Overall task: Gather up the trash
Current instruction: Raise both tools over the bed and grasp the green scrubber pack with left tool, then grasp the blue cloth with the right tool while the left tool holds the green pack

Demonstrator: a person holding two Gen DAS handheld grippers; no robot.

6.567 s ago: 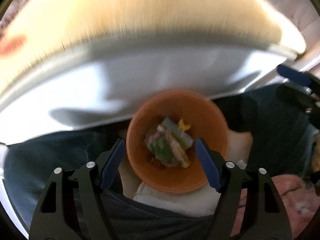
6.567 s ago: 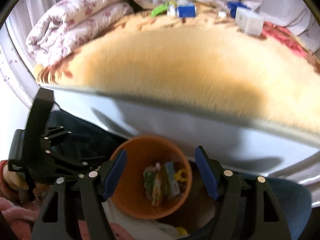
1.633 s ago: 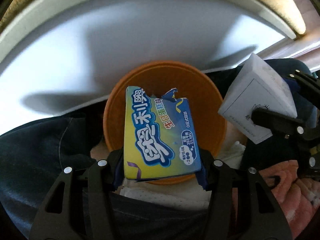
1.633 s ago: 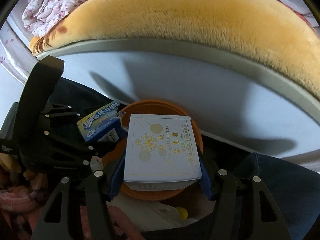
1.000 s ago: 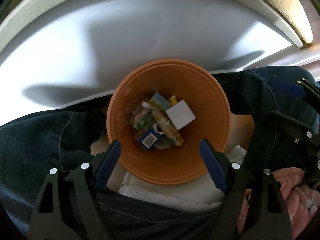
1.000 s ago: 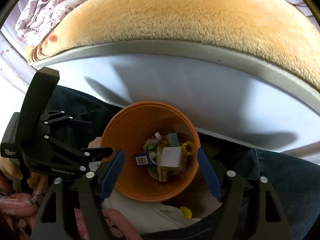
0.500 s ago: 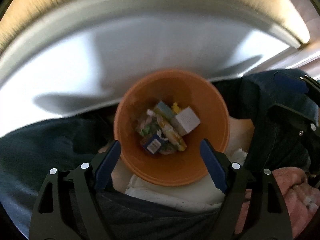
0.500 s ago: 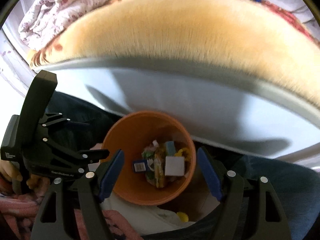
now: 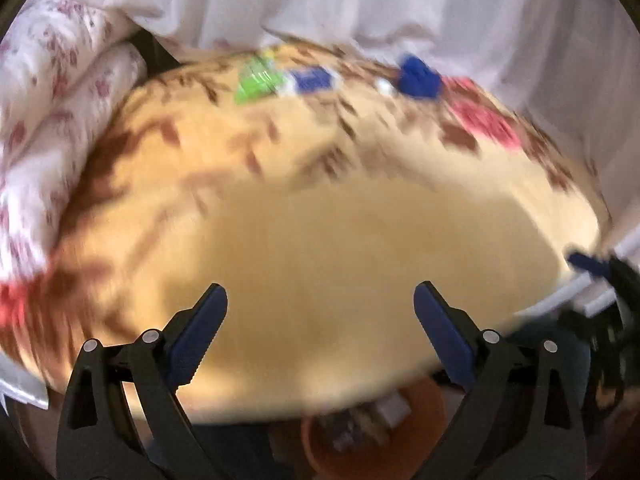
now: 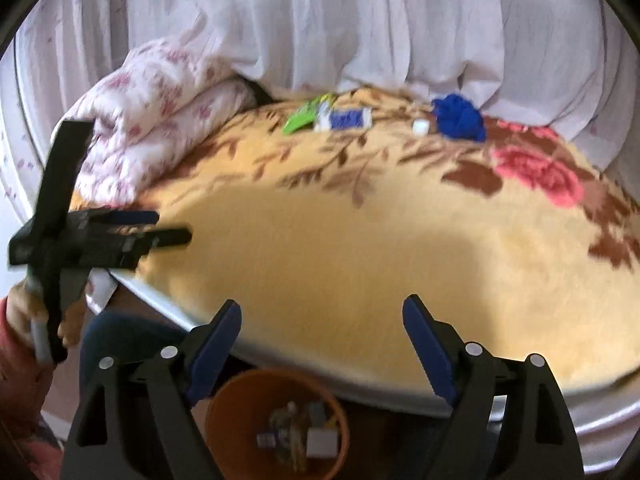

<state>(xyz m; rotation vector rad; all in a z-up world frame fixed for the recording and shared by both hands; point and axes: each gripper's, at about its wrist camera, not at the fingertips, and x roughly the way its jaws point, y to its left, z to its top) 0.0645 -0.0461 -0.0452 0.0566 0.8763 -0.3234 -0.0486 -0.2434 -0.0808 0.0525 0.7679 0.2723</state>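
Observation:
An orange bin (image 10: 240, 420) with several wrappers and small boxes in it stands below the bed's near edge; it also shows blurred in the left wrist view (image 9: 424, 412). My left gripper (image 9: 320, 304) is open and empty over the yellow floral blanket (image 9: 320, 248). My right gripper (image 10: 322, 316) is open and empty above the bin. At the bed's far side lie a green wrapper (image 10: 302, 116), a blue-and-white box (image 10: 348, 119), a small white piece (image 10: 420, 127) and a crumpled blue item (image 10: 460, 118). The left gripper also shows in the right wrist view (image 10: 168, 226).
A folded white-and-pink floral quilt (image 10: 160, 108) lies at the bed's back left. White curtains (image 10: 360, 20) hang behind the bed. The grey-white bed frame edge (image 10: 400, 394) runs between blanket and bin. The person's jeans (image 10: 120, 332) are beside the bin.
Both grippers let go of their boxes into the bin, then tilted up from the bin toward the bed. The far trash items have come into view.

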